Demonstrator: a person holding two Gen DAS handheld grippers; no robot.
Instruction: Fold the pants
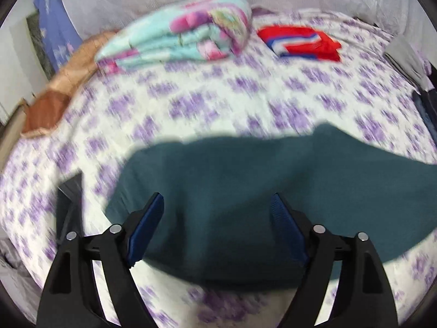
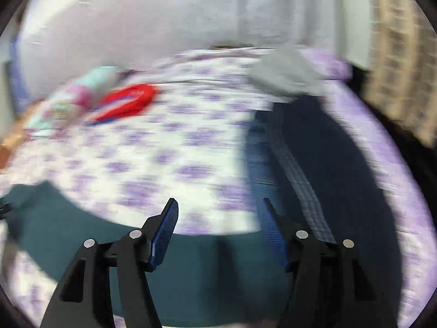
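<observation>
- My left claw (image 1: 217, 201) has its two blue-padded fingers (image 1: 147, 227) spread apart, and nothing is pinched between them.
- Below that claw lie the teal pants (image 1: 245, 191), spread flat on the bed sheet (image 1: 191, 104), which is white with purple flowers.
- The pads of my left claw hang over the near part of the pants; whether they touch the cloth I cannot tell, because the picture is smeared.
- My right claw (image 2: 220, 205) is spread apart too, with nothing between its fingers (image 2: 164, 235).
- In the right view the pants (image 2: 191, 268) run under that claw along the near edge of the bed, reaching out to the left.
- Ahead of my right claw is bare bed sheet (image 2: 164, 150), and just to its right lies a pile of dark clothes (image 2: 327, 158) with a checked strip running across it.
- A grey folded cloth (image 2: 286, 71) sits at the far end of that dark pile.
- Farther back on the bed in the left view there is a rolled flowery blanket (image 1: 185, 35) in light blue and pink, and beside it to the right a red cloth (image 1: 300, 41) with blue and white stripes.
- An orange-brown pillow (image 1: 54, 95) rests at the left edge of the bed, well apart from the pants.
</observation>
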